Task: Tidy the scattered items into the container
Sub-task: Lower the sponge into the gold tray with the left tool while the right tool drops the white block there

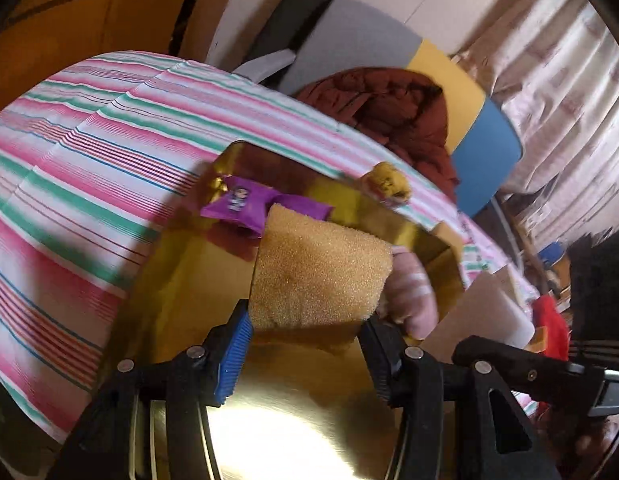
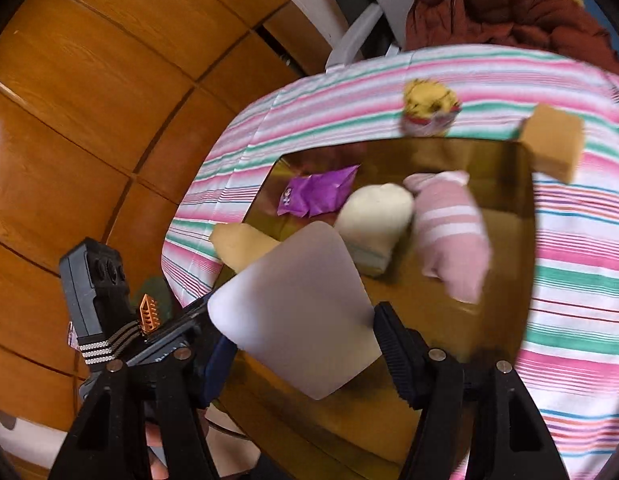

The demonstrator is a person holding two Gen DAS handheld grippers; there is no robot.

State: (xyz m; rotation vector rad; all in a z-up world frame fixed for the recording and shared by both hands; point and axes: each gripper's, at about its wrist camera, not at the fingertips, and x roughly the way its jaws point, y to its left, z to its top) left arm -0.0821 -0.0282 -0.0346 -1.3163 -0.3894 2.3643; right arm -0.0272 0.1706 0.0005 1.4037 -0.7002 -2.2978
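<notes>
A shiny gold box (image 1: 189,264) (image 2: 505,240) sits on the striped tablecloth. My left gripper (image 1: 303,344) is shut on a tan sponge (image 1: 321,272) and holds it over the box; the sponge's tip also shows in the right wrist view (image 2: 245,246). My right gripper (image 2: 305,344) is shut on a white sponge (image 2: 293,312) over the box's near side. Inside the box lie a purple snack packet (image 1: 245,204) (image 2: 317,196), a cream pouch (image 2: 377,216) and a pink striped sock roll (image 1: 409,292) (image 2: 453,236). A yellow snack cup (image 1: 387,186) (image 2: 429,108) stands outside the far rim.
A small cardboard box (image 2: 553,144) lies on the cloth by the gold box's far right corner. A chair with a dark red jacket (image 1: 397,108) stands behind the table. Wooden floor (image 2: 89,120) lies to the left.
</notes>
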